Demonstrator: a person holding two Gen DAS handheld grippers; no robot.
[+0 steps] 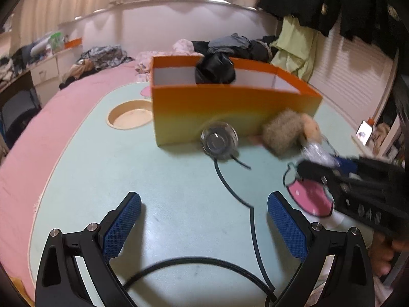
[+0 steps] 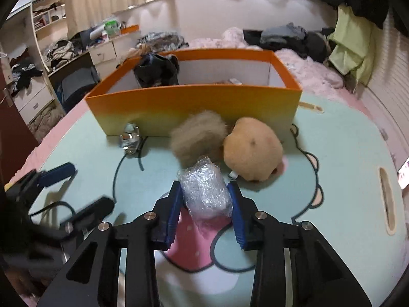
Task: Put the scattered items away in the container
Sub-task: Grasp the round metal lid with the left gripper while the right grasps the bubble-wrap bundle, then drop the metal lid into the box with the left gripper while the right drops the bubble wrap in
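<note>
Your left gripper (image 1: 204, 220) is hovering low over the near left part of the pale green table (image 1: 102, 158), its blue pads (image 1: 120, 227) standing wide apart and gripping nothing; a black cable (image 1: 194, 261) is looping across the tabletop between its fingers. Further back toward the left edge, a round wooden recess (image 1: 129, 114) is sitting in the table surface.

The orange container (image 1: 230, 107) is standing at the far middle of the table, open at the top, with a crumpled black bag (image 1: 214, 67) already poking up out of it near its back wall. Against the foot of the container's front wall, a small clear glass cup (image 1: 219, 139) is lying on its side, its mouth facing you. Just to the right of it, a fuzzy grey-brown plush (image 2: 198, 138) and a tan round plush (image 2: 253, 151) are lying side by side, touching each other and resting close against the same front wall.

You are holding your right gripper (image 2: 205, 199) over the pink patch of the cartoon print, toward the near right part of the table. Its fingers are closing partway on a clear crinkly plastic bundle (image 2: 205, 188), with both blue pads (image 2: 175, 204) pressing its sides. The bundle is sitting just in front of the two plush items, and whether it is touching the table cannot be told.
</note>
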